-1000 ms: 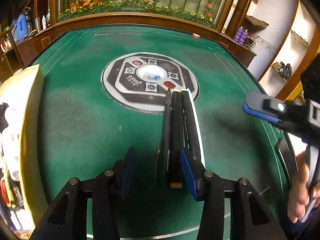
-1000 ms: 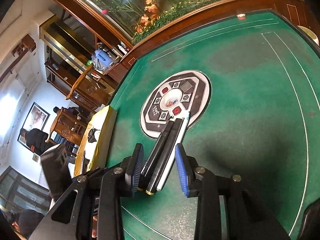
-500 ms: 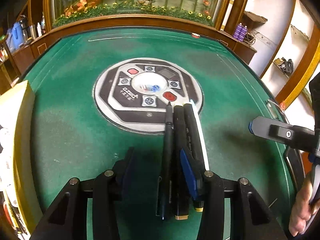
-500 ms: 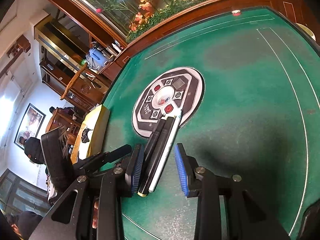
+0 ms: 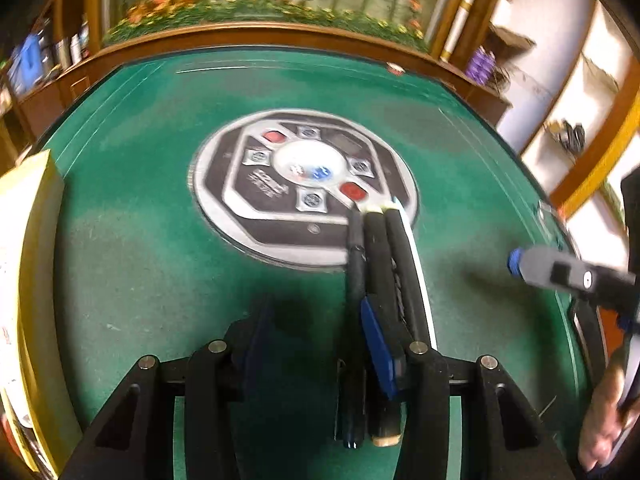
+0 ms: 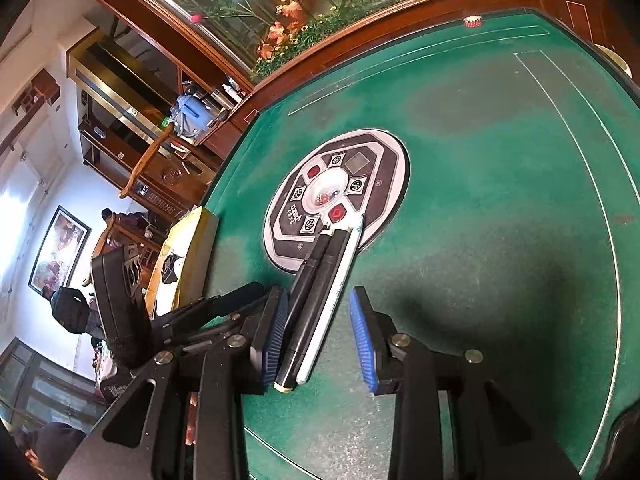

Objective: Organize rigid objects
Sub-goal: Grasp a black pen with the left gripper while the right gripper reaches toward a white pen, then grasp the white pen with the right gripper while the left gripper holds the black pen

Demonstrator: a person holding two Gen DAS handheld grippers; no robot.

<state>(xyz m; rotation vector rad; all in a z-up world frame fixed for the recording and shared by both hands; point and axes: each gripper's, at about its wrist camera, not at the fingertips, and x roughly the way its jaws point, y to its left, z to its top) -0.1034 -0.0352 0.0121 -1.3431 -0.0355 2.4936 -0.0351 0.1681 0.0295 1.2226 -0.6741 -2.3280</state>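
Note:
A row of pens lies side by side on the green felt table: several black pens (image 5: 374, 276) and a white pen (image 6: 334, 300), tips touching the round dice panel (image 5: 280, 184). My left gripper (image 5: 316, 340) is open, low over the pens' near ends; its right pad sits over them. My right gripper (image 6: 320, 336) is open and straddles the pens (image 6: 316, 292) without touching them. The right gripper also shows in the left wrist view (image 5: 560, 276), the left gripper in the right wrist view (image 6: 224, 308).
A yellow box (image 5: 28, 264) with items inside stands at the table's left edge; it also shows in the right wrist view (image 6: 184, 260). A small red-and-white object (image 6: 472, 21) lies near the far wooden rim (image 5: 280, 38). Shelves and furniture surround the table.
The left gripper has moved forward along the pens, so their near ends now lie under it. The right gripper has drawn back slightly. The pens stay in place.

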